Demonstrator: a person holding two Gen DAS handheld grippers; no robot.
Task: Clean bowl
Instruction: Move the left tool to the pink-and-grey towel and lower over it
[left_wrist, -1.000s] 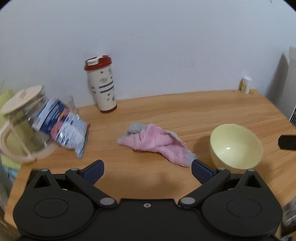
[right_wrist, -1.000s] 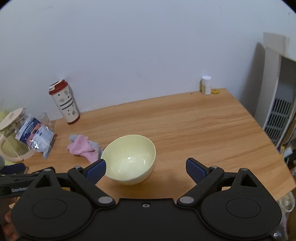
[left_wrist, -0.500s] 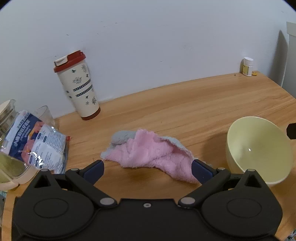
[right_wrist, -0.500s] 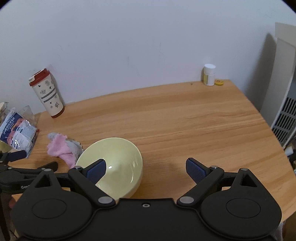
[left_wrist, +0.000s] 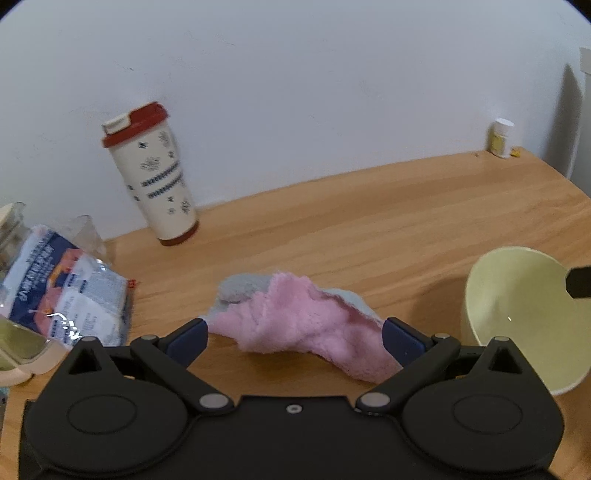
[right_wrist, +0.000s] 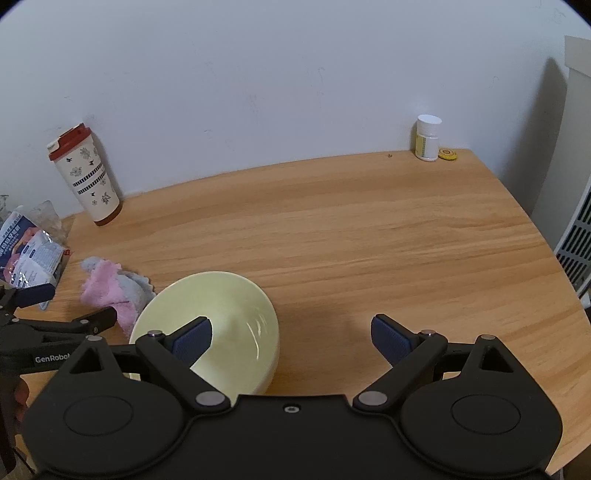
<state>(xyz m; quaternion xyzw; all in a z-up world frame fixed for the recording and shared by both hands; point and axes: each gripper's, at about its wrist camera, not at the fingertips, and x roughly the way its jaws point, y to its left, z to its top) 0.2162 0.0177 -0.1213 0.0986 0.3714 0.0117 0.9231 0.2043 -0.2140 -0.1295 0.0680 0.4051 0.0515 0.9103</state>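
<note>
Since the frames of 0.5 s and 1 s before, both grippers had been brought lower and nearer: the pink and grey cloth (left_wrist: 295, 321) was now seen between the widely spread fingers of the left gripper (left_wrist: 293, 334), and the pale yellow bowl (right_wrist: 221, 325) had been drawn in under the left finger of the right gripper (right_wrist: 291, 334), whose fingers were likewise held wide apart with nothing gripped.

A light wooden table (right_wrist: 369, 240) was set against a plain white wall (right_wrist: 258, 74); at the far right a white slatted unit (right_wrist: 576, 243) was seen beside the table edge.

From the left, the rim of a clear jug (left_wrist: 14, 354) was partly seen at the frame edge, its contents not to be told. A blue and white foil packet (left_wrist: 62, 295) was leant against it, with a clear glass (left_wrist: 86, 230) just behind. A cream tumbler with a red lid (left_wrist: 159, 177) stood closed near the wall. The cloth lay crumpled on the table, just beside the bowl. The bowl rested on the table, tilted, its inside glossy and holding nothing visible. 1 white-capped bottle (right_wrist: 427, 138) stood closed in the far right corner, with a small yellow disc (right_wrist: 447, 154) just beside it.
</note>
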